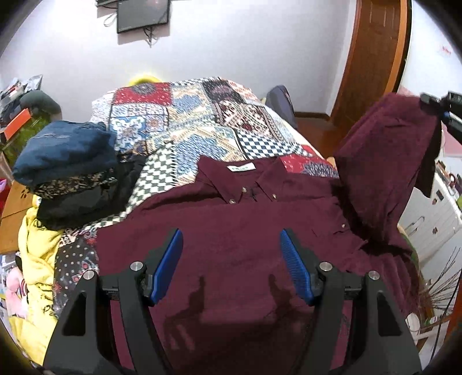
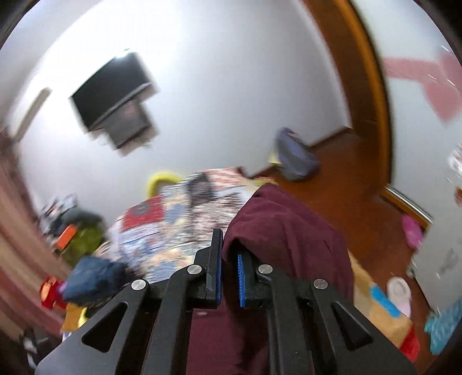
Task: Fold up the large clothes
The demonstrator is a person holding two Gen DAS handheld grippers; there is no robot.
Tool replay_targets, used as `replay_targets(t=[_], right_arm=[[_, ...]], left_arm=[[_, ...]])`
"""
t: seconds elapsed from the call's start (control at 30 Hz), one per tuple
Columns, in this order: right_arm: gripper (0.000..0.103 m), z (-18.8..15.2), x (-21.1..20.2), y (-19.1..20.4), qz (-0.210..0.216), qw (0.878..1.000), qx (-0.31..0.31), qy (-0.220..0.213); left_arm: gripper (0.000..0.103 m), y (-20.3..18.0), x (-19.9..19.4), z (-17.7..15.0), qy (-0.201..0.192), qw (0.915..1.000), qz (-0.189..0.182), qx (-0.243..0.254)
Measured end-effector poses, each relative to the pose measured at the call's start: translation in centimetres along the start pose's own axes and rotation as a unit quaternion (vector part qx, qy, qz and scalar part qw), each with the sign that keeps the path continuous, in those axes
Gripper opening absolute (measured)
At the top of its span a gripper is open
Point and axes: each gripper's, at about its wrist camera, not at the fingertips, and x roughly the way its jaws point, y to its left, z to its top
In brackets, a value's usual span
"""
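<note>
A large maroon button-up shirt [image 1: 245,230] lies spread on the bed, collar and white label toward the far side. My left gripper [image 1: 231,259] hovers over the shirt's middle, open, with nothing between its blue pads. My right gripper [image 2: 229,256] is shut on the shirt's sleeve [image 2: 283,230], which drapes over its right finger. In the left wrist view that sleeve [image 1: 389,161] hangs lifted high at the right, pinched by the right gripper [image 1: 433,103] at the frame's edge. The right wrist view is motion-blurred.
A patchwork bedspread [image 1: 187,121] covers the bed. A pile of folded dark clothes [image 1: 66,161] sits at the left, with a yellow cloth [image 1: 37,259] below it. A wall screen [image 1: 143,13], a wooden door frame [image 1: 372,57] and white drawers [image 1: 433,219] surround the bed.
</note>
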Motion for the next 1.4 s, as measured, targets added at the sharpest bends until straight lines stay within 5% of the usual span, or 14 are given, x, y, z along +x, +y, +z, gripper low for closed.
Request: replay_targets(t=[0.2, 0.4, 0.57, 0.77, 0.93, 1.03, 1.2, 1.4], right_arm=[[0.008, -2.6, 3.0, 7.7, 0.054, 0.996, -0.06, 0.037], [0.008, -8.8, 9.2, 12.0, 0.077, 0.981, -0.102, 0.144], [0.008, -15.9, 13.7, 13.0, 0.089, 0.949, -0.134, 0.272], [0.013, -20.7, 15.8, 12.7, 0.084, 0.916, -0.153, 0.362], [0.039, -20.7, 14.4, 11.9, 0.115, 0.899, -0.128, 0.403], [0.042, -19.3, 12.1, 11.0, 0.122, 0.903, -0.144, 0.385], [0.042, -15.7, 8.0, 6.8, 0.1, 0.931, -0.14, 0.322], [0.057, -11.6, 4.7, 0.2, -0.004, 0.964, -0.125, 0.236]], left_arm=[[0.068, 3.4, -2.4, -0.4, -0.024, 0.9993, 0.009, -0.027], [0.069, 6.4, -3.7, -1.9, -0.024, 0.9981, 0.036, -0.043], [0.068, 8.4, -3.6, -3.5, -0.012, 0.9968, 0.048, -0.063], [0.068, 9.5, -2.8, -4.7, 0.009, 0.995, 0.061, -0.079], [0.068, 8.8, -2.3, -4.2, 0.013, 0.9955, 0.066, -0.067], [0.068, 7.9, -2.3, -3.3, 0.008, 0.9966, 0.065, -0.05], [0.068, 4.6, -1.9, -1.0, -0.003, 0.9982, 0.059, 0.007], [0.076, -0.7, 0.6, 0.6, 0.011, 0.9939, 0.044, 0.101]])
